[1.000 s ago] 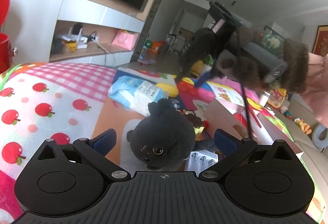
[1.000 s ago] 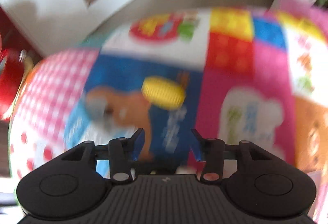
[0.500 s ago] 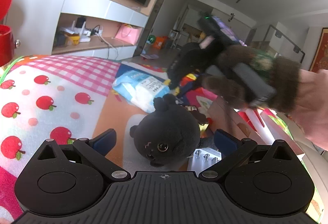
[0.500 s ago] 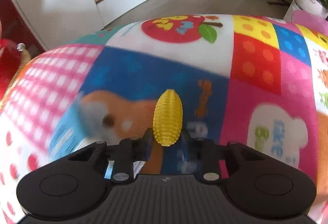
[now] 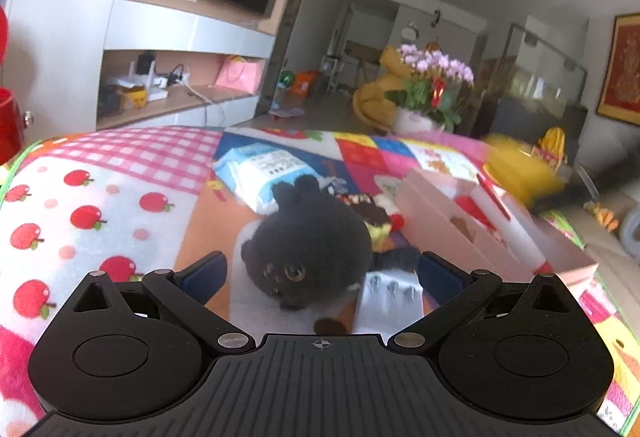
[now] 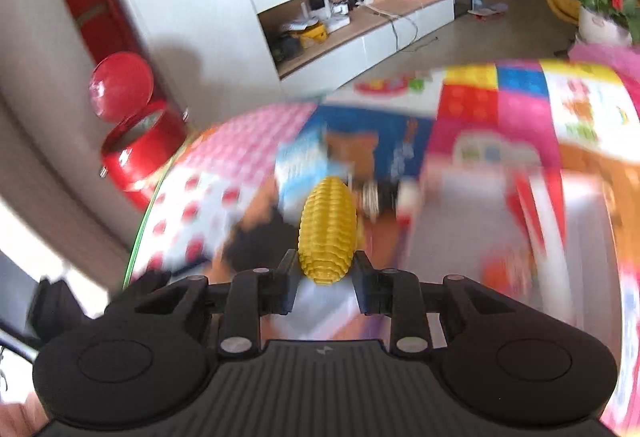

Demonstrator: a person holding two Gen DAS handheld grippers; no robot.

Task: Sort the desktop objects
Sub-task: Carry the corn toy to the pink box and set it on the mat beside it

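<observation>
Only the right wrist view shows the right gripper clamped on the yellow corn toy above the blurred desk — the left gripper, jaws apart, flanks the black plush.

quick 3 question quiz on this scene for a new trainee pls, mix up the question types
1. True or false: the right gripper is shut on the yellow toy corn.
2. The black plush toy sits between the fingers of which gripper: A) left B) right C) neither?
3. Fill in: the red and white marker lies in the pink ____.

Key: 1. true. 2. A; the left gripper is open around it. 3. box.
</observation>
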